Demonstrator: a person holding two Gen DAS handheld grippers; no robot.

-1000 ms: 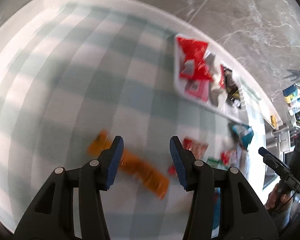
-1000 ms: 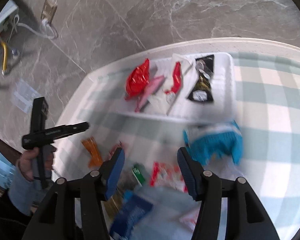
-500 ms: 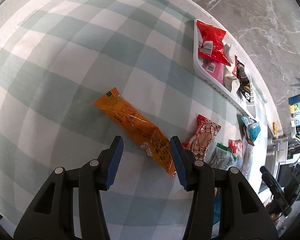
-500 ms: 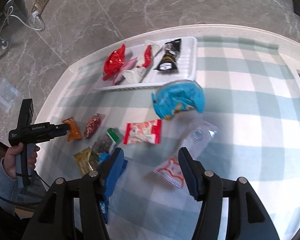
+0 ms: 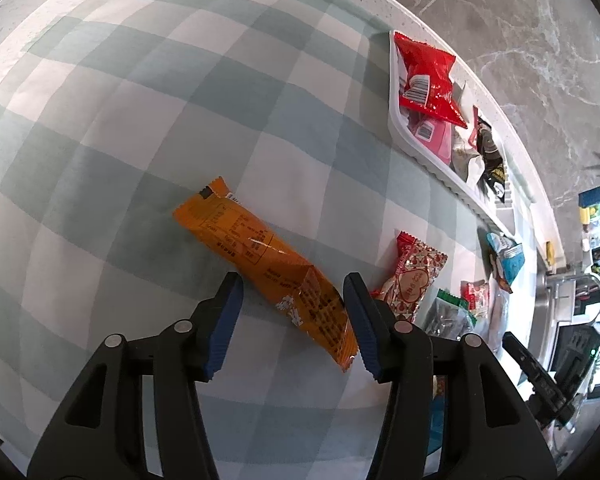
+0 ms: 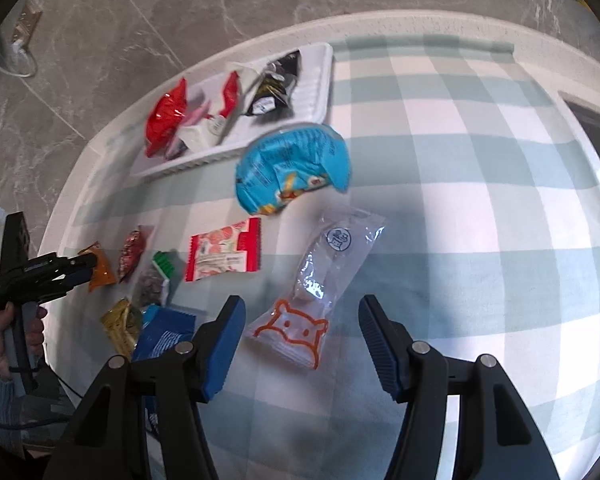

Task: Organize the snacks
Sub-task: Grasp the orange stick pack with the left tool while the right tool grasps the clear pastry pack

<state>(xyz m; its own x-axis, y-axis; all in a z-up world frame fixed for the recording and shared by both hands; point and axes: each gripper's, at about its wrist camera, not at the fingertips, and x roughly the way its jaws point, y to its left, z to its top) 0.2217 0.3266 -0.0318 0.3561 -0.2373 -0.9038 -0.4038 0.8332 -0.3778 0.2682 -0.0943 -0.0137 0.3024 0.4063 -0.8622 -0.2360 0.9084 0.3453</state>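
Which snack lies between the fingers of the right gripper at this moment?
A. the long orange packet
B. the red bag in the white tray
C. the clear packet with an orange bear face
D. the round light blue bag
C: in the right wrist view the clear packet with the orange bear face lies on the checked cloth between the open fingers of the right gripper, which do not press on it.

Orange packet (image 5: pixel 260 256) on mint-and-white checked cloth (image 5: pixel 140 120), red bag (image 5: pixel 428 76) in white tray (image 5: pixel 396 120)
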